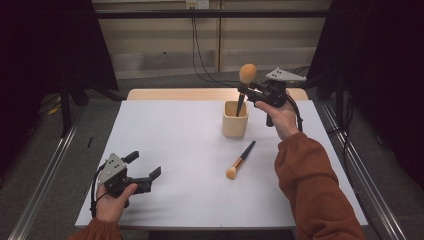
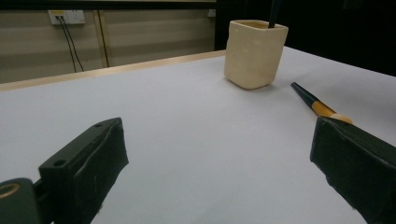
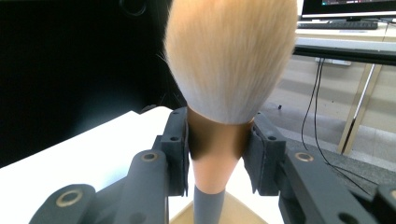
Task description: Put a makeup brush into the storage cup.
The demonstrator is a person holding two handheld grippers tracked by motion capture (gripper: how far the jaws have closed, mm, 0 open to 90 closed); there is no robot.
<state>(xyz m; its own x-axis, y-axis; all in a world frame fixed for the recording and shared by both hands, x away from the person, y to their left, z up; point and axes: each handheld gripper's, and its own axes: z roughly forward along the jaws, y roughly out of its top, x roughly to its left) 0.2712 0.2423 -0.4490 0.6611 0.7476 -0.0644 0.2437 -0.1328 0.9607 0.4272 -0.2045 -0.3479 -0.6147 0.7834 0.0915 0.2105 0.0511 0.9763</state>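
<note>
My right gripper point(image 1: 245, 89) is shut on a large makeup brush point(image 1: 246, 74), which stands upright with its fluffy tan head on top. Its dark handle reaches down into a cream square holder point(image 1: 235, 120) at the table's far middle. In the right gripper view the pads point(image 3: 178, 140) clamp the copper ferrule of the large brush point(image 3: 217, 154), just under the bristles. A smaller brush point(image 1: 240, 160) with a black and orange handle lies flat on the table in front of the holder. My left gripper point(image 1: 146, 170) rests at the near left, open, with nothing between its jaws.
The white table point(image 1: 170, 150) has a wooden strip along its far edge. In the left gripper view the holder point(image 2: 254, 53) stands ahead and the small brush point(image 2: 314, 103) lies to the right, near one jaw. Cables hang behind the table.
</note>
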